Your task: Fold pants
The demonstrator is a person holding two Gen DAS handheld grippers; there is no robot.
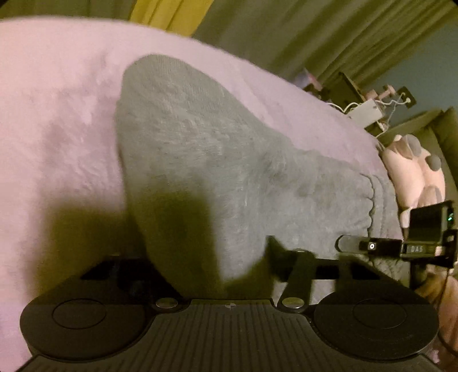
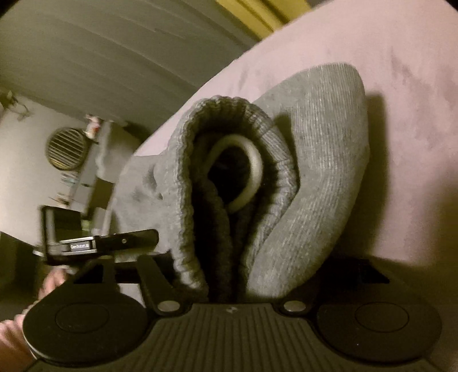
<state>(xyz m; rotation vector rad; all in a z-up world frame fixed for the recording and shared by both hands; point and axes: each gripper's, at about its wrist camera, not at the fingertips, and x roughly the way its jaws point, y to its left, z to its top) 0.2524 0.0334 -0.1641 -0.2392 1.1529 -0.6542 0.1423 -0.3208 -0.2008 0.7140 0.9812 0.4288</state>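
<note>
Grey knit pants (image 1: 200, 143) lie on a pink fleece blanket (image 1: 57, 114). One leg edge rises from the blanket into my left gripper (image 1: 200, 254), whose jaws are shut on the fabric; the cloth and its shadow hide the pads. At the right, level with it, is my right gripper's finger (image 1: 352, 245). In the right wrist view the pants (image 2: 315, 171) bunch upward. Their ribbed waistband (image 2: 186, 171) and a pale drawstring loop (image 2: 254, 163) run down into my right gripper (image 2: 229, 274), shut on the thick fold. At the left is my left gripper's finger (image 2: 128, 241).
The blanket (image 2: 415, 114) stretches well past the pants. Olive curtains (image 1: 315, 34) and a yellow one (image 1: 169, 14) hang behind the bed. A pink plush toy (image 1: 415, 171) and a cluttered stand with cables (image 1: 366, 111) sit past the bed's edge. A sleeved hand (image 2: 11, 337) shows at lower left.
</note>
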